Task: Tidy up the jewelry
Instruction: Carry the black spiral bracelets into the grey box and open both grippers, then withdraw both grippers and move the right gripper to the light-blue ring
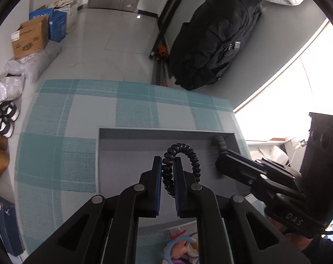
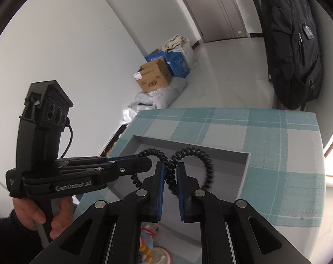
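Teal-and-grey plaid-covered worktop [image 1: 56, 132] with shallow grey rectangular tray [image 1: 166, 132] on top. Mid-placement: both tools clamped on black spiral coil hair ties, left tool [image 1: 168, 176] and right tool [image 2: 171, 176] each pinching one [image 1: 181, 151] [image 2: 201, 156] just above tray floor. Next, probably: lower, release apart so coils don't tangle; tools angled toward each other, tips close.

Floor: we see pale tiles [image 1: 113, 44].
Wall: grey, with our black backpack [image 1: 217, 41] against it.
Window: bright glare [image 1: 298, 83].
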